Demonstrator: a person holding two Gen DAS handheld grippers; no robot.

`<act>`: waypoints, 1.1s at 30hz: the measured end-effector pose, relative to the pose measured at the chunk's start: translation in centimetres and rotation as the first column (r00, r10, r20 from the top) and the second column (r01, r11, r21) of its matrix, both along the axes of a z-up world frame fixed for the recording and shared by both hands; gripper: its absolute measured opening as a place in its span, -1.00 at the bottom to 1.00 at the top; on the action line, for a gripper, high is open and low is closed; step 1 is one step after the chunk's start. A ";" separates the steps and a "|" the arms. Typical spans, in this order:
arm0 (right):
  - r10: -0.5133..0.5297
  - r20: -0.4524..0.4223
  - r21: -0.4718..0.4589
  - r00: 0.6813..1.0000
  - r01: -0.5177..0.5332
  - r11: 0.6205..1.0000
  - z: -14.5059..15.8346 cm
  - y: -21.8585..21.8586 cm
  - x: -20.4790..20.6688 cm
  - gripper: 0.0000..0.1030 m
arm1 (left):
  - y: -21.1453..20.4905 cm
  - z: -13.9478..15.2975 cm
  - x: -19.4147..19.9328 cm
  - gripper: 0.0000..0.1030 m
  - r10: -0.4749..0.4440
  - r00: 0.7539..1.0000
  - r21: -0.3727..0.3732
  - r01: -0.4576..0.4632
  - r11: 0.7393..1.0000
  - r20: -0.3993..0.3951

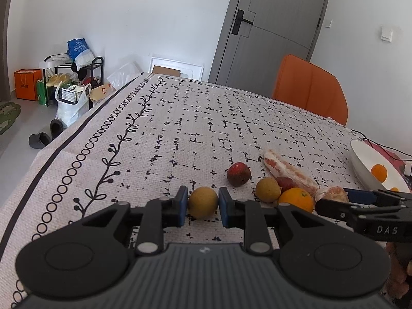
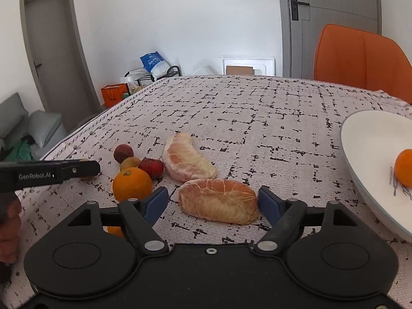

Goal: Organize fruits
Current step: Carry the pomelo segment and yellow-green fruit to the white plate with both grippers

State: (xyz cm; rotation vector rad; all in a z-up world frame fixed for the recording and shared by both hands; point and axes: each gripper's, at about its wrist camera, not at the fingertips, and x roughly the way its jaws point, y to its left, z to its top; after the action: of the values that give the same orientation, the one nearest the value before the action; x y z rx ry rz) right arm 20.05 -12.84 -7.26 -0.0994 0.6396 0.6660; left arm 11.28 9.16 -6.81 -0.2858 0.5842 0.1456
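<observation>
My left tool (image 1: 203, 202) is clamped on a small yellow-brown fruit (image 1: 202, 202) resting on the bench (image 1: 206, 128). My right tool (image 2: 213, 200) stands open around a peeled pomelo segment (image 2: 219, 203), pads not pressing. I count two pomelo segments, two red lychees (image 2: 123, 153), two yellow-brown fruits, one orange (image 2: 132, 184) on the cloth, another in the white plate (image 2: 365, 154).

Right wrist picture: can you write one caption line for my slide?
Open right gripper straddling a peeled pomelo segment on the tablecloth, white plate alongside.
</observation>
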 end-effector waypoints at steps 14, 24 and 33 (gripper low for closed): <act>0.003 0.024 -0.024 1.000 -0.002 1.000 0.3 -0.1 -0.4 0.17 | -0.5 0.8 -0.7 -0.54 -0.013 1.000 -0.009 0.013 1.000 0.027; -0.015 0.050 0.042 0.999 0.013 0.999 2.1 -2.3 -1.5 0.17 | -2.0 2.2 -0.4 -0.54 -0.048 0.997 0.006 0.048 0.999 0.056; -0.075 0.098 0.088 0.992 0.066 0.994 4.0 -5.3 -1.6 0.17 | -4.6 3.3 0.9 -0.54 -0.117 0.990 0.020 0.115 0.993 0.078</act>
State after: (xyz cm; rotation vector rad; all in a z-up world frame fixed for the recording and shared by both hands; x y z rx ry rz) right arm 18.42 -18.11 -3.21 -0.0312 0.5141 0.6153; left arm 12.20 4.53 -3.47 -0.2403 0.5194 0.0263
